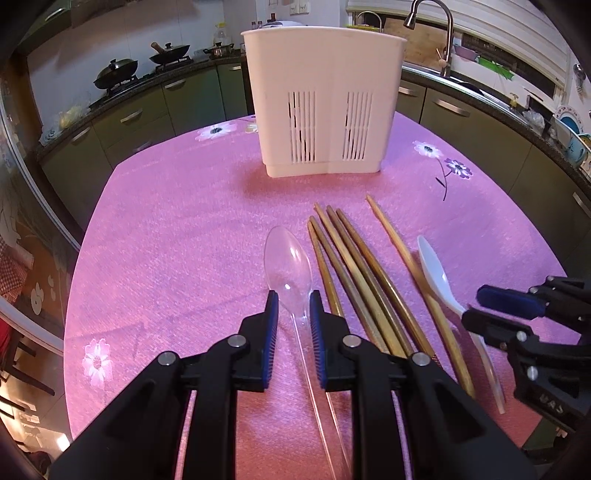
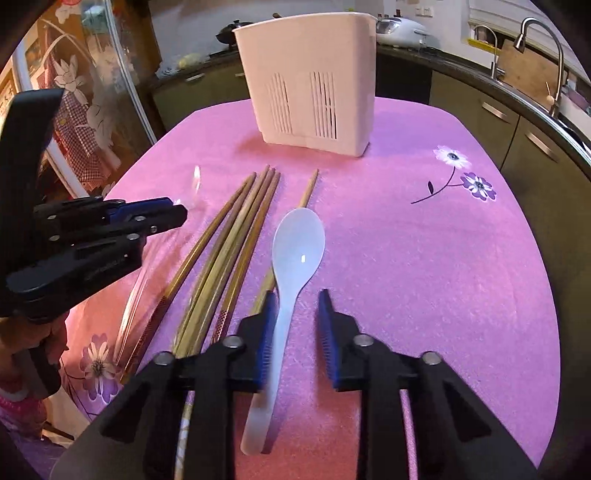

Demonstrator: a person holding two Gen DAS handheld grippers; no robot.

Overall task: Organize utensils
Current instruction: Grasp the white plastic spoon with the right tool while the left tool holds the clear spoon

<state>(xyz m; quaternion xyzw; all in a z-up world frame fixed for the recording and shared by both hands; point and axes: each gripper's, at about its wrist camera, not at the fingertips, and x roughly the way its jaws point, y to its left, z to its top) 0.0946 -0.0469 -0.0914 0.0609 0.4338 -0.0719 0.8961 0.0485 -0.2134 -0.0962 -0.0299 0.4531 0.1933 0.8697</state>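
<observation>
A clear plastic spoon [image 1: 289, 267] lies on the pink tablecloth [image 1: 177, 229]. My left gripper [image 1: 293, 301] is open, its blue pads either side of the spoon's neck. Several wooden chopsticks [image 1: 354, 269] lie to its right. A white plastic spoon [image 2: 297, 254] lies beside them. My right gripper [image 2: 297, 301] is open around its handle, the left pad touching it. A white slotted utensil holder [image 1: 321, 99] stands at the far side; it also shows in the right wrist view [image 2: 308, 81].
The table [image 2: 461, 277] has rounded edges, with kitchen counters and cabinets [image 1: 129, 118] around it. A sink and faucet [image 1: 443, 33] are behind the holder. A chair [image 1: 22, 354] stands at the left.
</observation>
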